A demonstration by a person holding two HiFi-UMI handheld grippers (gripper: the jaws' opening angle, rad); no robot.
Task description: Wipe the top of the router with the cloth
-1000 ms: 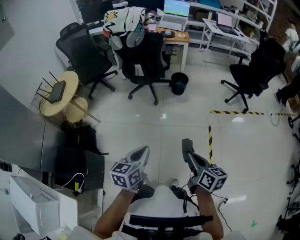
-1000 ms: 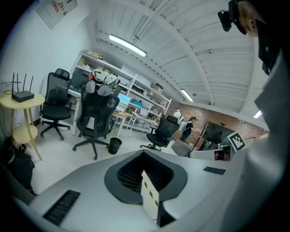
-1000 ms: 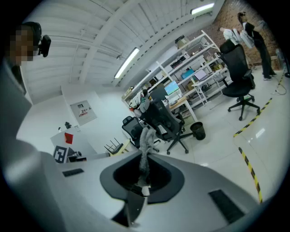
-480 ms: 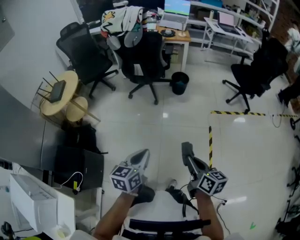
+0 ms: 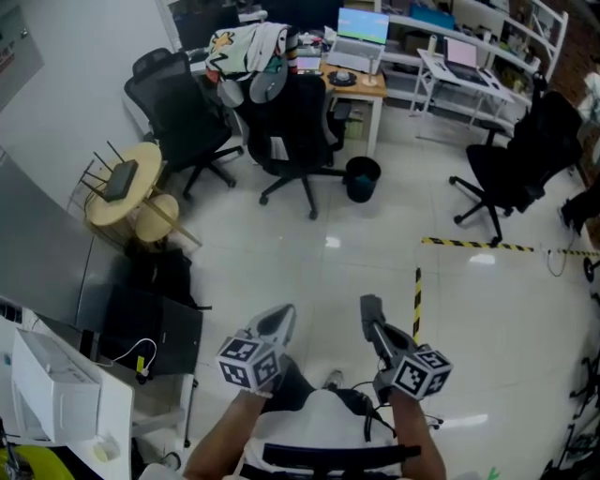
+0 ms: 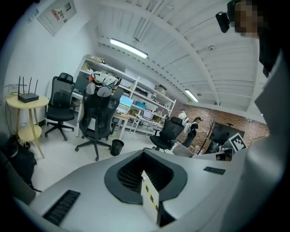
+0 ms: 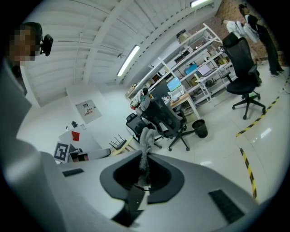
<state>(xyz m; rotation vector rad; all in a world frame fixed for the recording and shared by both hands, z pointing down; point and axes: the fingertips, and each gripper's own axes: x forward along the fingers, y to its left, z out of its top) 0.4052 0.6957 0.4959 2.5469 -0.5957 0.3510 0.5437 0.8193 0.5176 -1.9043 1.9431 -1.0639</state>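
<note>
The black router with upright antennas sits on a small round yellow table at the far left of the room, well away from both grippers. It also shows in the left gripper view as the router on the table. My right gripper is held close in front of my body, shut on a grey cloth that sticks up from between its jaws. My left gripper is beside it, shut with nothing held.
Black office chairs and a black bin stand ahead, before desks with laptops. Yellow-black floor tape runs at the right. A white box and a dark bag lie at the left.
The head view has shifted slightly, so the room sits a little lower in frame. Both grippers stay close to the body, the right still gripping the cloth.
</note>
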